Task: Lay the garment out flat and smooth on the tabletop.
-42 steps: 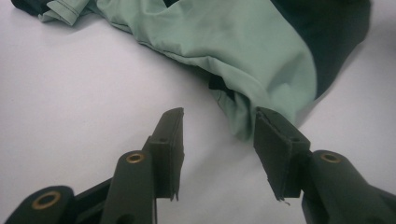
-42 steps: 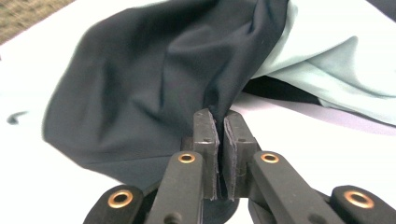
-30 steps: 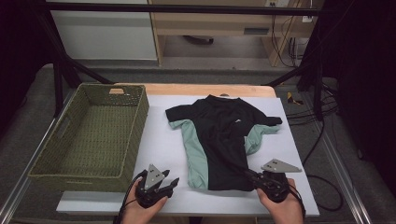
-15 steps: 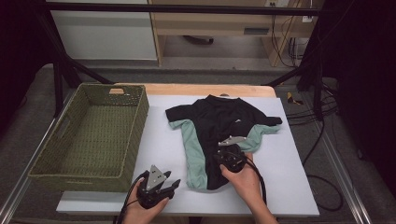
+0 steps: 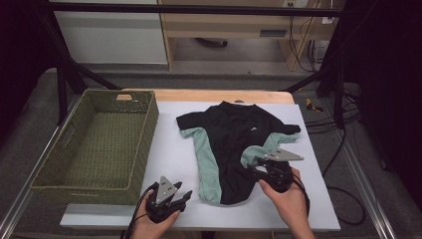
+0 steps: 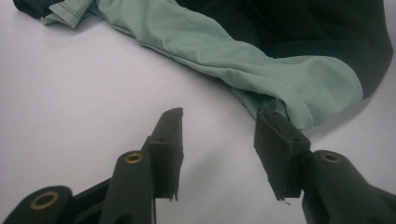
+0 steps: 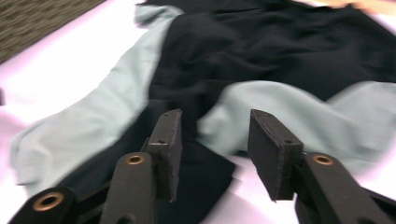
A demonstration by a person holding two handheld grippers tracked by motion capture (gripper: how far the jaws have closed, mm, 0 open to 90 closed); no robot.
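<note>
A black T-shirt [image 5: 234, 132] with mint-green side panels lies face up on the white table top [image 5: 169, 159]. Its lower right part is folded inward, so a green flap [image 5: 259, 150] lies on the black cloth. My right gripper [image 5: 256, 168] hovers just right of that flap. In the right gripper view its jaws [image 7: 215, 128] stand apart above the fold with nothing between the pads; they have just been opening. My left gripper [image 5: 183, 195] rests near the front edge, open. Its right pad [image 6: 275, 140] sits by the green hem corner [image 6: 308, 93].
A green woven basket [image 5: 99, 144] stands at the left of the table, beside the shirt. Cables [image 5: 318, 119] trail off the table's right side. A wooden strip [image 5: 209, 95] edges the far side, with a cabinet behind it.
My right gripper carried the shirt's lower right hem inward and up, let it go, and drew back to the right with its jaws apart. The left gripper has stayed put.
</note>
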